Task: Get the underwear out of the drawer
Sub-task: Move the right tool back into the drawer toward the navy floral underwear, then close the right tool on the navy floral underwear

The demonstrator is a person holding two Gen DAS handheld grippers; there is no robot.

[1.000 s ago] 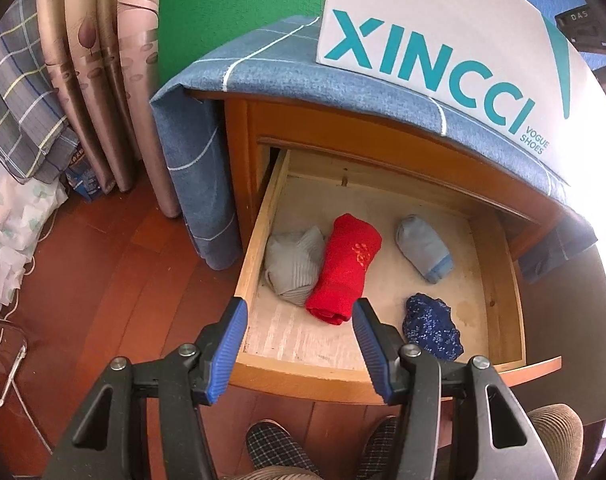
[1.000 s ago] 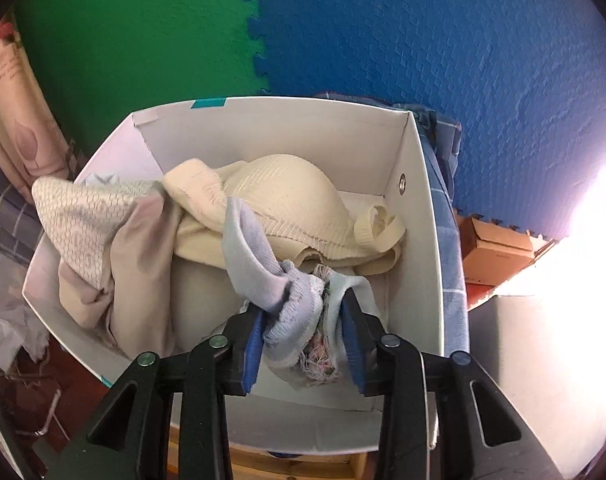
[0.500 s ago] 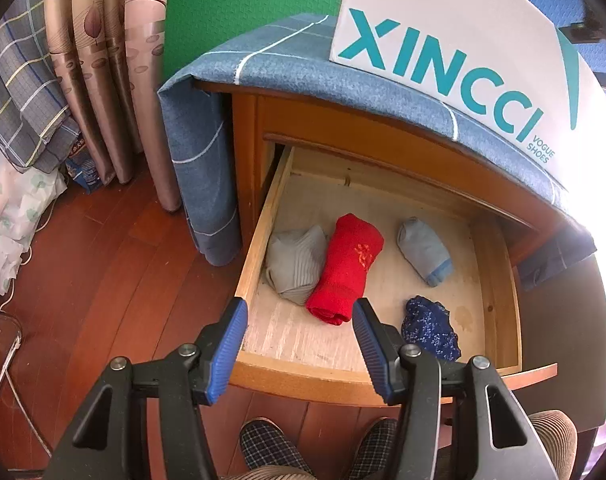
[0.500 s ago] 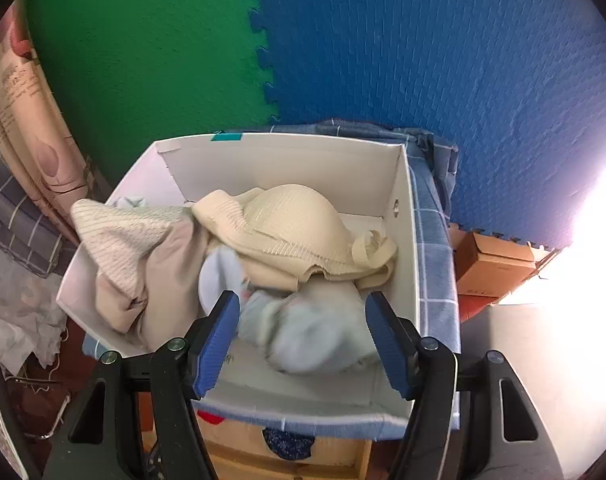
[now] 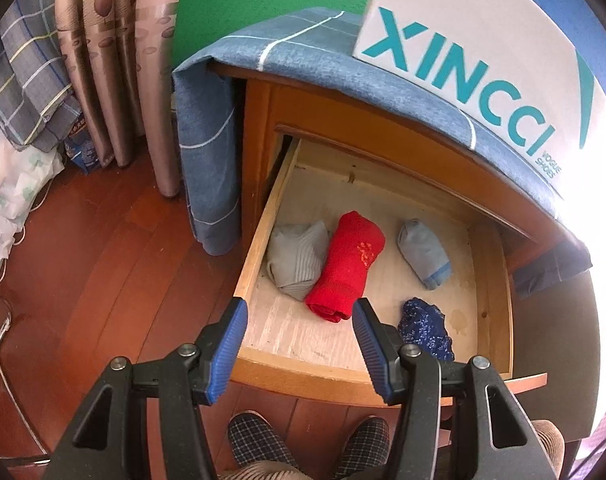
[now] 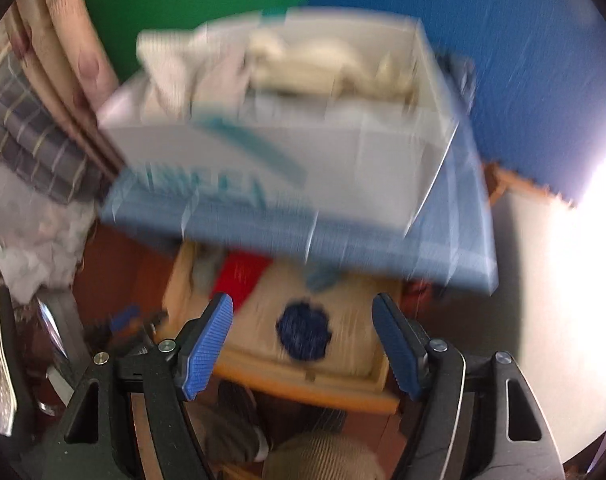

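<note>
Drawer (image 5: 259, 240) pulled out, holding four rolled garments; left gripper (image 5: 299, 344) fingers apart, empty; right gripper (image 6: 303, 344) fingers just opened, nothing between.

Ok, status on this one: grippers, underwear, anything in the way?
Left gripper open, empty. Right gripper just opened, empty. Four rolled pieces left in drawer; red roll nearest left. Nothing blocking.

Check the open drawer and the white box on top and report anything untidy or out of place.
Drawer: nothing amiss, four bundles lie apart on its floor. White box: garments are heaped loosely and spill over its left rim. The right-wrist view is blurred, so finer detail is unclear.
</note>
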